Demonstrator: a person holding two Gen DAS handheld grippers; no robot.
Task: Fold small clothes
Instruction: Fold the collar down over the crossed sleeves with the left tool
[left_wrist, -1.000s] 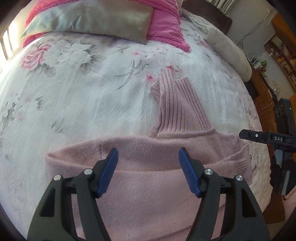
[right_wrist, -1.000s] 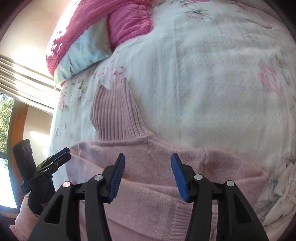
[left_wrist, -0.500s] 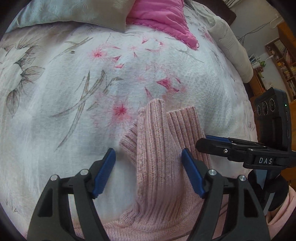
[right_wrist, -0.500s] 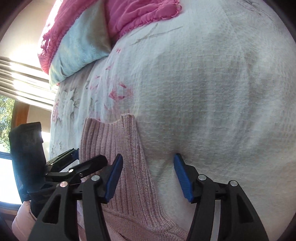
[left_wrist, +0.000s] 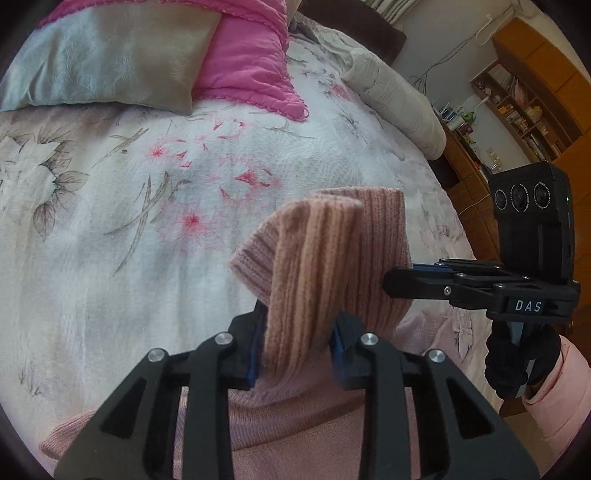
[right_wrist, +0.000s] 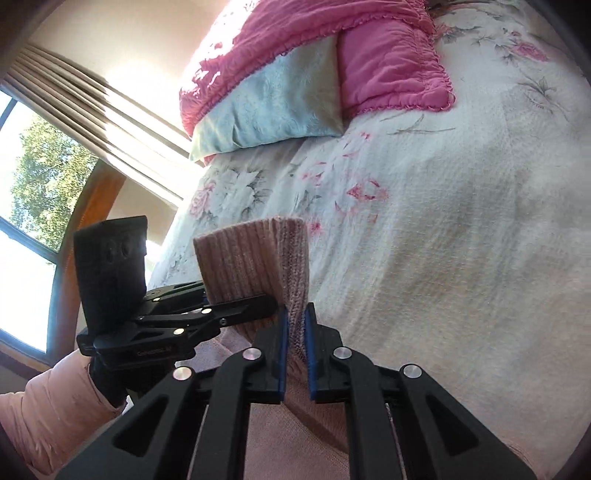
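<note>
Left gripper (left_wrist: 297, 352): clamped on the ribbed collar (left_wrist: 325, 258) of the pink sweater (left_wrist: 295, 424), the blue pads pressed into the knit from both sides.
Right gripper (right_wrist: 295, 343): closed tight on the other edge of the same collar (right_wrist: 255, 258), a thin fold of knit between its pads.
Collar: lifted off the bed and standing up between the two grippers, blocking part of the left camera's look at the quilt.
Sweater body: lying on the bed just below the grippers, bunched under the collar.
Bed (left_wrist: 110, 258): covered by a white quilt with grey and pink flowers.
Pillows: a pale grey-blue pillow (left_wrist: 103, 55) at the head of the bed, with a bright pink cushion (left_wrist: 247, 66) beside and partly behind it.
Bolster (left_wrist: 399, 99): a long pale roll along the far edge of the bed.
Person: a pink padded sleeve (left_wrist: 554, 391) and a dark glove behind the right gripper.
Room: wooden shelves (left_wrist: 524, 110) on one side, a window (right_wrist: 29, 206) with a striped curtain on the other.
</note>
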